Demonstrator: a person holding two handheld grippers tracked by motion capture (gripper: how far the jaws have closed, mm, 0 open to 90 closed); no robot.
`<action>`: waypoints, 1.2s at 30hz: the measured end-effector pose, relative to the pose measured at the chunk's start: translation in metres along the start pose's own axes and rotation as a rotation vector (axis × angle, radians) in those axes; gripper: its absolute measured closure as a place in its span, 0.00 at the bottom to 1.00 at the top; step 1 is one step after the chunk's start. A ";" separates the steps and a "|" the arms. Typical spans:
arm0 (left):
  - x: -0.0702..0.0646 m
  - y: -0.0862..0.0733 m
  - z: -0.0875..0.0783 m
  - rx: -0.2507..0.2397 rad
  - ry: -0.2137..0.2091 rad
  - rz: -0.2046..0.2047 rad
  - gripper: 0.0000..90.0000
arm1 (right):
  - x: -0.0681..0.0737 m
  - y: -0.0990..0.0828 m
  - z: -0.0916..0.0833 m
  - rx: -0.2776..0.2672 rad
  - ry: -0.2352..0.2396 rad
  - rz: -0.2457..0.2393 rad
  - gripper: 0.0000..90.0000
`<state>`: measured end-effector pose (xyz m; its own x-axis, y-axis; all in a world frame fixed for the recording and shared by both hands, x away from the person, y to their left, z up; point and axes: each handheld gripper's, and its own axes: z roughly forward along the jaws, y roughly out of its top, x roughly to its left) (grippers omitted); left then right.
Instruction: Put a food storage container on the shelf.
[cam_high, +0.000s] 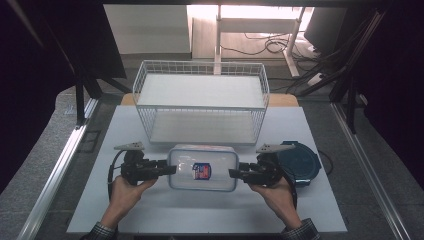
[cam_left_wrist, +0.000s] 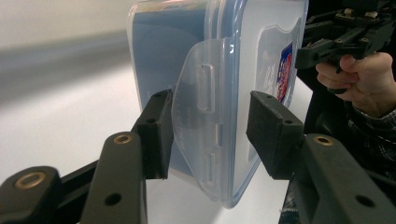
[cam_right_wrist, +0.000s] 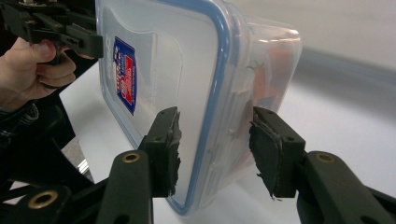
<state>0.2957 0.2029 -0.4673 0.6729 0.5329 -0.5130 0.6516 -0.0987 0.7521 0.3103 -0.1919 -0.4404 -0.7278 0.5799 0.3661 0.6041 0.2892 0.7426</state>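
A clear plastic food container with a blue-sealed lid and a red-and-blue label sits at the near middle of the white table. The left gripper grasps its left end, one pad pressed against the lid's clip flap. The right gripper clamps its right end, jaws astride the rim. Behind stands a white wire basket; a dark blue round lid lies just right of the right hand.

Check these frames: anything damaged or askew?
Yes, one thing: the foam pads on the right gripper are ragged and torn at the edges. The left gripper has clean pads. The clear lidded container sits squarely between them. One side latch flap on it juts out, apparently unclipped.
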 end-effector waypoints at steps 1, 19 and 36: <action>-0.001 0.004 -0.001 -0.004 0.000 0.002 0.58 | 0.000 0.004 -0.001 -0.007 -0.002 -0.005 0.58; -0.004 0.074 -0.031 -0.077 0.017 0.045 0.58 | 0.004 0.076 -0.014 -0.096 -0.001 -0.066 0.58; 0.006 0.126 -0.041 -0.137 0.001 0.027 0.58 | -0.001 0.133 -0.023 -0.156 -0.004 -0.057 0.59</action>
<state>0.3671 0.2278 -0.3588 0.6890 0.5325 -0.4917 0.5795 0.0026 0.8150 0.3835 -0.1710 -0.3294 -0.7581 0.5687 0.3190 0.5040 0.2005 0.8401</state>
